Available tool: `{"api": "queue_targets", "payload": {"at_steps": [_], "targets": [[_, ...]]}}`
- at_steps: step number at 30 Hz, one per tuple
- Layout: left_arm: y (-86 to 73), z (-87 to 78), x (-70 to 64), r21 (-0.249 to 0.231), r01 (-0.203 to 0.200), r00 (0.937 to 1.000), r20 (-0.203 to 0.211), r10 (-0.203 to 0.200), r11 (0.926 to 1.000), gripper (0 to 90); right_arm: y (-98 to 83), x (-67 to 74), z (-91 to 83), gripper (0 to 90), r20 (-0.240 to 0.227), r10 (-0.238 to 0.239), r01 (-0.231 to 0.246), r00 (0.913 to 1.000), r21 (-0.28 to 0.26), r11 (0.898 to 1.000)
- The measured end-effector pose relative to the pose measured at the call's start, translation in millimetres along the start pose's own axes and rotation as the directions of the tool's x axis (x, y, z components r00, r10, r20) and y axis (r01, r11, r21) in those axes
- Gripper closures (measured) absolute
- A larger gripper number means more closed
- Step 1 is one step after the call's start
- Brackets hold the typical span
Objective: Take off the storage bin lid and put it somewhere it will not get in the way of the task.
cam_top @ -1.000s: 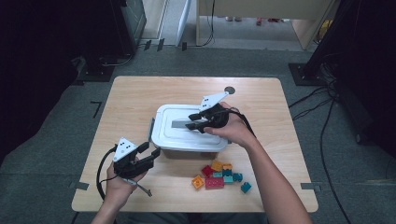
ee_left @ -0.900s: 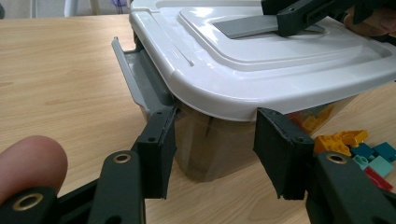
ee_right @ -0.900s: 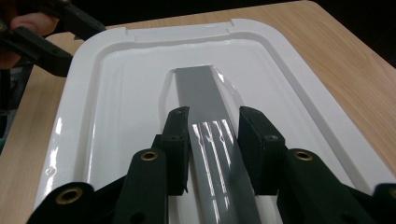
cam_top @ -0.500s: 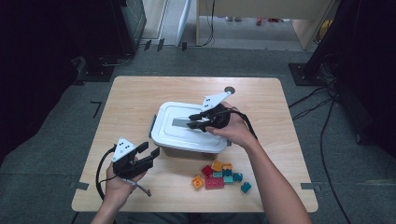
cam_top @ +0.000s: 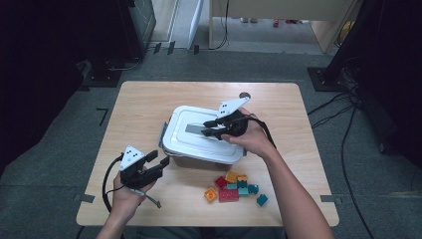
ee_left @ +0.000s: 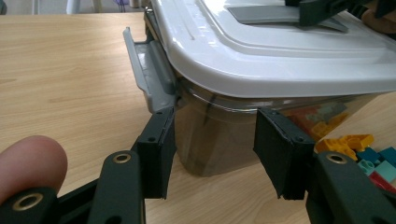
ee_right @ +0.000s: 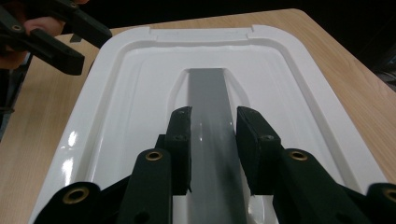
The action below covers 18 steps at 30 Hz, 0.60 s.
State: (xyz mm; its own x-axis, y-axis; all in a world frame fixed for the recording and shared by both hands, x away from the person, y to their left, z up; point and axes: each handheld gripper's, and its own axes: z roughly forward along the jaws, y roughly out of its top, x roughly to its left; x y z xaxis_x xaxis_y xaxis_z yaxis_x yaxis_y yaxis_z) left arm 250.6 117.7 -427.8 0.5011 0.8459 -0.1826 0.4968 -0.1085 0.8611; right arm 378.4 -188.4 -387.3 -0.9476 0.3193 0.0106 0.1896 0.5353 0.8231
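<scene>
Right tongs (ee_right: pixel 213 154): clenched on lid's grey handle (ee_right: pixel 208 100) (jaws just narrowed).
Left tongs (ee_left: pixel 215 154): released, at the box (cam_top: pixel 199 162) corner, counter (cam_top: pixel 139 114) centre.

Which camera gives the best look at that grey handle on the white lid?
The right gripper view: the grey handle runs up the middle of the white lid, large and close, between the right hand-held gripper jaws. The high view shows it small, partly covered. The left gripper view catches one end, seen edge-on.
</scene>
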Motion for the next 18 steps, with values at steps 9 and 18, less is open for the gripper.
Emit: {"api": "queue_targets", "payload": {"at_steps": [9,18], "targets": [[0.4,4.1,18.7,-0.019,0.070,0.9961,-0.052,-0.071,0.9974,58.1,-2.7,-0.7,-1.8,67.7,-0.003,0.006,-0.006,1.0000,-0.002,1.000],[0.8,15.0,30.1,-0.027,0.119,0.9900,-0.074,-0.120,0.9925,65.7,-2.6,-0.7,-1.9,67.7,-0.006,0.001,-0.001,1.0000,-0.002,1.000]]}}
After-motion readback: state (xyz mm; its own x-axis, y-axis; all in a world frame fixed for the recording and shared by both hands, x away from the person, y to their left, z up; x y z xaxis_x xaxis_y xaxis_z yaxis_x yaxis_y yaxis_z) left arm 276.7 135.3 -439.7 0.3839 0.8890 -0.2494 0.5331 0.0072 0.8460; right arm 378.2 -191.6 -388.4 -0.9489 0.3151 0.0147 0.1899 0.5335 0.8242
